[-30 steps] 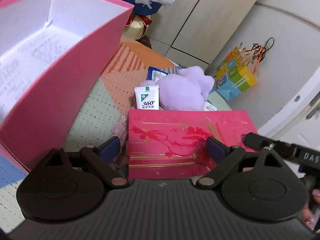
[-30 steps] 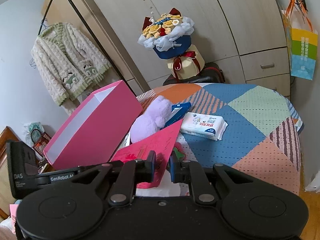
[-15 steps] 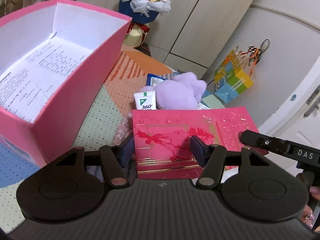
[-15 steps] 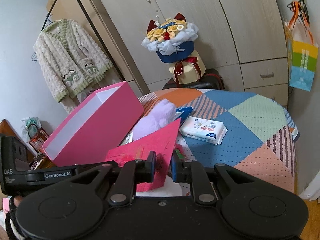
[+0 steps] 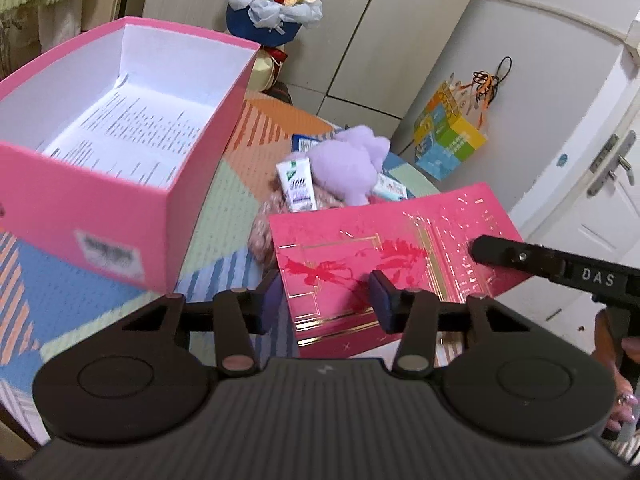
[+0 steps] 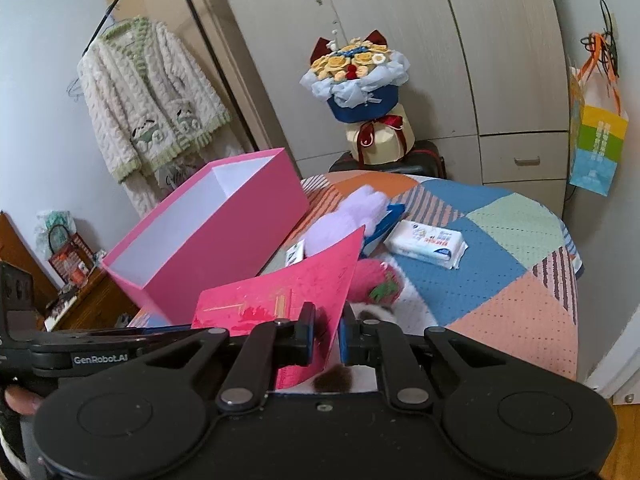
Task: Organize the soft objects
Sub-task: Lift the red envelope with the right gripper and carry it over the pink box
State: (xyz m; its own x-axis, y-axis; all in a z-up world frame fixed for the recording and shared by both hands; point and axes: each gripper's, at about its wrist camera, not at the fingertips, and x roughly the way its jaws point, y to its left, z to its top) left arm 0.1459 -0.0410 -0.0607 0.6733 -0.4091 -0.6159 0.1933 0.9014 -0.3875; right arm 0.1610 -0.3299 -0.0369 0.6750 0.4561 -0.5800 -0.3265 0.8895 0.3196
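A flat red card (image 5: pixel 384 256) with gold lines hangs above the patchwork cover (image 5: pixel 224 200). My right gripper (image 6: pixel 326 334) is shut on the card's (image 6: pixel 288 292) near edge. Its black body (image 5: pixel 560 272) reaches in from the right in the left wrist view. My left gripper (image 5: pixel 324 300) straddles the card's lower left corner. Its jaws are closing, with a gap still showing at the pads. The open pink box (image 5: pixel 120 208) stands to the left with printed paper inside. A purple plush toy (image 5: pixel 348 164) lies beyond the card.
A white tube (image 5: pixel 298 184) leans by the plush. A wipes pack (image 6: pixel 426 240) and a pink plush (image 6: pixel 376 280) lie on the cover. A bouquet (image 6: pixel 356 80) stands behind, and a gift bag (image 6: pixel 596 144) hangs on the wall. A person's hand (image 5: pixel 624 400) shows at the right edge.
Both grippers have risen and shifted with the red card, so more of the box's inside shows. My left gripper's jaws have narrowed from wide apart to partly closed.
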